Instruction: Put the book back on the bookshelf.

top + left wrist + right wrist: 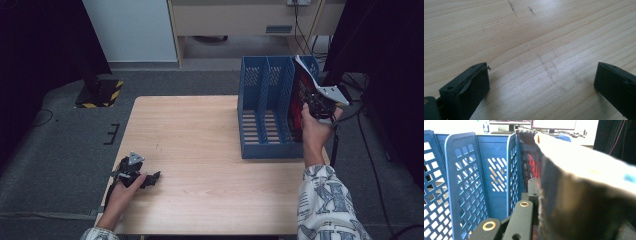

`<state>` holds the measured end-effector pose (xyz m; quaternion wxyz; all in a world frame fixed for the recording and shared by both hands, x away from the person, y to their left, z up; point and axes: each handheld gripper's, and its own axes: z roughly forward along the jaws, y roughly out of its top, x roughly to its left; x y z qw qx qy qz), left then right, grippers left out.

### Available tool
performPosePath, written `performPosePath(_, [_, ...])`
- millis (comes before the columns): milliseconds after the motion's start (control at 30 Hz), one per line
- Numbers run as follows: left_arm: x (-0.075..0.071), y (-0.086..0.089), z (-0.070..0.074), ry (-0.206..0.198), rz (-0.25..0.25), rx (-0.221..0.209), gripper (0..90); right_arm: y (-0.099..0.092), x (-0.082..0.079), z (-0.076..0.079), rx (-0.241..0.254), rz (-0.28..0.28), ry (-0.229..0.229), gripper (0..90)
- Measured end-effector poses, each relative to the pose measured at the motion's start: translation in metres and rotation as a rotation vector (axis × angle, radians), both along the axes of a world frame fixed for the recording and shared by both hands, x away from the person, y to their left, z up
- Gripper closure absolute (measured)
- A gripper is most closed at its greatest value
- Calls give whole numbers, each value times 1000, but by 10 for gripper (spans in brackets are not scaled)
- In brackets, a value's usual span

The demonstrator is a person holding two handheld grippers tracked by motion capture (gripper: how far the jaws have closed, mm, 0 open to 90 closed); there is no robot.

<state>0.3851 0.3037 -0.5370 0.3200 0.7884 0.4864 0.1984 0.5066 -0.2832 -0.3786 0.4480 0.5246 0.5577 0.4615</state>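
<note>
A blue file rack point(265, 105) with three upright slots stands at the right back of the wooden table point(200, 150). My right gripper point(320, 102) is shut on a magazine point(300, 95) with a red and black cover, held upright in the rack's rightmost slot. In the right gripper view the magazine point(579, 185) curls over to the right and hides one jaw, beside the blue divider point(512, 170). My left gripper point(150, 179) lies on the table at the front left, open. Bare wood shows between its fingers point(469, 85).
A stand with a yellow-and-black striped base point(100, 92) sits on the grey floor beyond the table's left corner. Cables point(370, 150) trail on the floor to the right. A pale cabinet point(240, 20) stands behind. Monitors point(554, 123) show past the rack.
</note>
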Motion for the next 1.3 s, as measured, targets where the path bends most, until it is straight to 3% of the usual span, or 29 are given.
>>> performPosePath(300, [0,0,0,0,0,0,0,4,-1,0,-23,18,13,853])
performPosePath(867, [0,0,0,-1,0,-1,0,9,-2,1,-14,65,19,809])
performPosePath(1200, [0,0,0,0,0,0,0,8,-3,2,2,90,14,734])
performPosePath(1300, [0,0,0,0,-1,0,0,11,-4,2,5,99,22,645])
